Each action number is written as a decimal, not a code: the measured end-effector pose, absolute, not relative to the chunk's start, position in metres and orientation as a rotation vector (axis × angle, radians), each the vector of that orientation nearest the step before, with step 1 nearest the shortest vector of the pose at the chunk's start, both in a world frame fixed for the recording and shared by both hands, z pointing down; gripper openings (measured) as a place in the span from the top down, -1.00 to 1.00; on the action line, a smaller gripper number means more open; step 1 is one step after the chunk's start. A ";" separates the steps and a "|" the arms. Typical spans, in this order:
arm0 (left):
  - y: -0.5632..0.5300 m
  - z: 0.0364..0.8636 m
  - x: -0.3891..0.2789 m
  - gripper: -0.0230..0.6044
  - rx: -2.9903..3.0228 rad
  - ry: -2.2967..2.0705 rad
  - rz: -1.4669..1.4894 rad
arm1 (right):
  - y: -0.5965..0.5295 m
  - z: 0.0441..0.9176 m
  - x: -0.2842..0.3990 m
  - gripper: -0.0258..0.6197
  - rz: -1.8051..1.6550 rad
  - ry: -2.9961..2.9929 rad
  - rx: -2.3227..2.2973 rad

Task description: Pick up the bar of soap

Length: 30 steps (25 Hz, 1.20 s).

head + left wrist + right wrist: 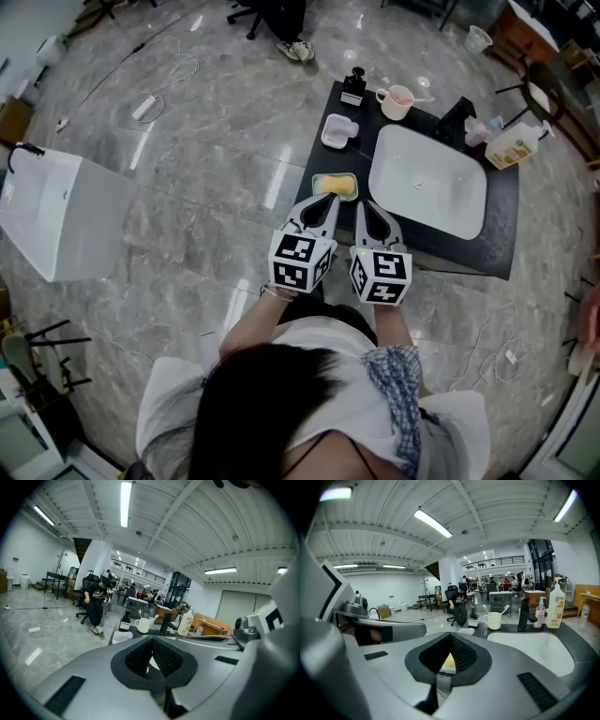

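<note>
Right now both grippers are held side by side at the near edge of the dark tabletop, pointing over it. The left gripper has its fingers pressed together at the tips, with nothing pinched. The right gripper is the same: its fingers meet at the front and hold nothing.

The bar of soap is yellow and lies in a shallow dish at the near left part of the tabletop, just left of the white sink basin. From above, the left gripper's tips sit right at the near edge of that bar; I cannot tell whether they touch it. The right gripper's tips are just beside the bar, toward the basin. In the right gripper view a sliver of yellow soap shows through the gap behind the closed tips, below the fingers rather than between them.

Further back on the tabletop stand an empty white dish, a cup and a dark bottle, all well apart from the grippers.
</note>
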<state>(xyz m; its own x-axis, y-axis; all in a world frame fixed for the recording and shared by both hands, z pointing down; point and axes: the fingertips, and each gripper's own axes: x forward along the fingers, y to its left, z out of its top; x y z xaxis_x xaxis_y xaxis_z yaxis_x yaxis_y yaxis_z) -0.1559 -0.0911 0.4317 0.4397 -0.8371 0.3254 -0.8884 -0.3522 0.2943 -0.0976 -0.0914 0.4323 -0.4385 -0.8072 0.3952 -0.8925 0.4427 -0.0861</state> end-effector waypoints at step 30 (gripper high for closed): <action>-0.188 0.443 -0.182 0.89 2.210 -1.547 0.177 | -0.200 0.441 -0.122 0.87 0.401 -2.495 1.217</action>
<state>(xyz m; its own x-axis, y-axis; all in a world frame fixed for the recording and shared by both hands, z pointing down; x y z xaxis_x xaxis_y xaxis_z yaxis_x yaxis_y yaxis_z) -0.1823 -0.1876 0.4431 0.3680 -0.8635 0.3448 -0.9191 -0.2815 0.2758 -0.1215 -0.2005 0.4407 -0.5781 -0.7031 0.4142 -0.7974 0.5943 -0.1041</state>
